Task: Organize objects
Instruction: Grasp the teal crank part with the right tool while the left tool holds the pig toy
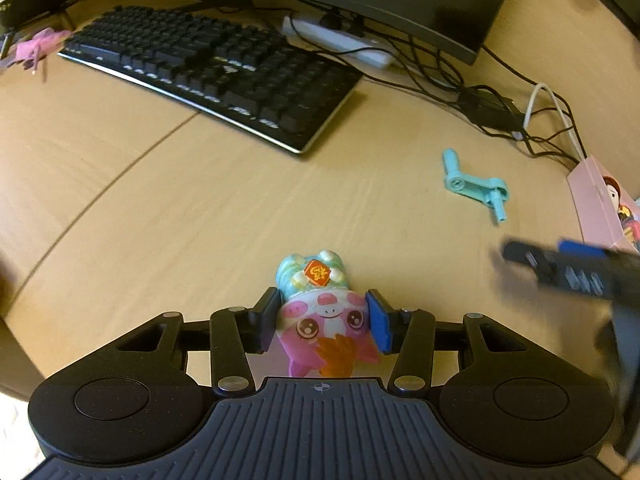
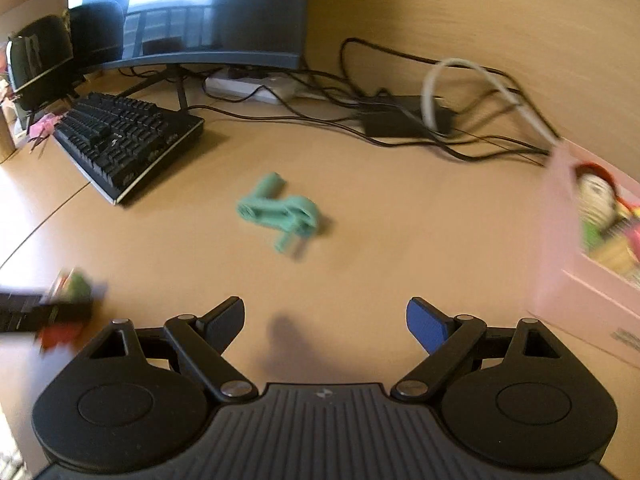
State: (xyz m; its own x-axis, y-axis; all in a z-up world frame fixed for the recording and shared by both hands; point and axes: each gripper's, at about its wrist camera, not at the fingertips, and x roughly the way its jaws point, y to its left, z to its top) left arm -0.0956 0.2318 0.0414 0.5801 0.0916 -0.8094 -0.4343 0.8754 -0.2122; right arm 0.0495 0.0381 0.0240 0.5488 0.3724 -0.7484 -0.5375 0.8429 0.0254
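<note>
Toy figure (image 1: 324, 316), a pink plastic piglet with big eyes and a pale blue cap bearing an orange diamond badge, was clamped between the pads of the left hand-held gripper (image 1: 324, 320) above the light wooden bench (image 1: 200, 208); the pads pressed against both sides of its head. The right hand-held gripper (image 2: 325, 320) was spread wide with nothing between its fingers, and its tip showed as a dark blur at the right edge of the left wrist view. A turquoise plastic crank-shaped part (image 2: 280, 212) lay flat on the bench ahead of the right gripper, well apart from both. A pink cardboard box with a printed cartoon figure (image 2: 592, 232) stood at the bench's right side. Farther back sat a black keyboard (image 1: 216, 72), a dark curved monitor (image 2: 192, 12), a white power strip (image 1: 340, 40) and a tangle of black cables (image 2: 400, 120). The right wrist view was blurred
</note>
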